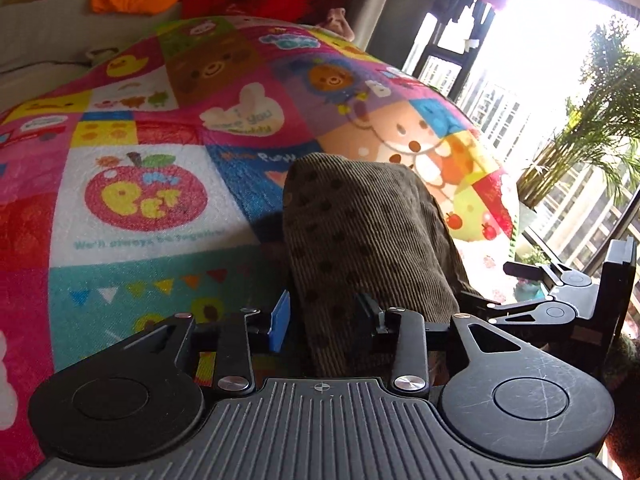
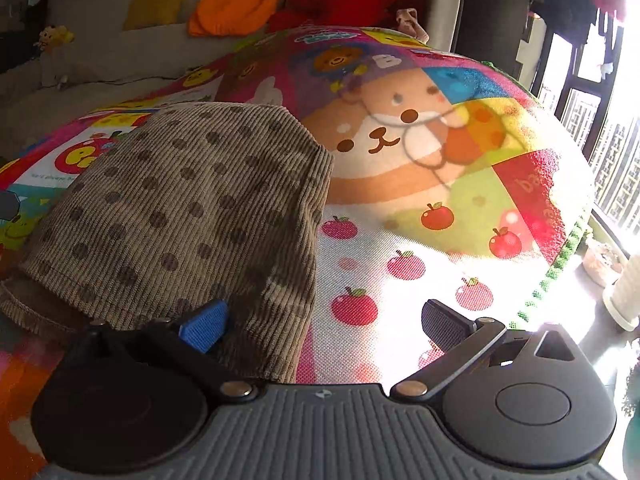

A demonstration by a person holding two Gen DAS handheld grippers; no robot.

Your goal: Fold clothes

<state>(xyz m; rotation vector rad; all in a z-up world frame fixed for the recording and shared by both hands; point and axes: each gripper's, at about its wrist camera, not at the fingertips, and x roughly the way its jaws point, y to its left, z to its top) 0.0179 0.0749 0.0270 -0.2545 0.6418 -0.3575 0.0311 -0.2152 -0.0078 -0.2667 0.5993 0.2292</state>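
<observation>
Black and gray, the left gripper point(image 1: 326, 320) fills the bottom of the left view. Its jaws stand a little apart with the brown spotted corduroy cloth point(image 1: 360, 240) between them; I cannot tell if they pinch it. That cloth runs up the middle over the bright cartoon blanket point(image 1: 140, 200).

Right view: the right gripper point(image 2: 324, 322) sits low with jaws wide apart. The cloth lies at left, touching the blue finger pad point(image 2: 204, 326). An orange pillow point(image 2: 236, 4) rests at the top.
</observation>
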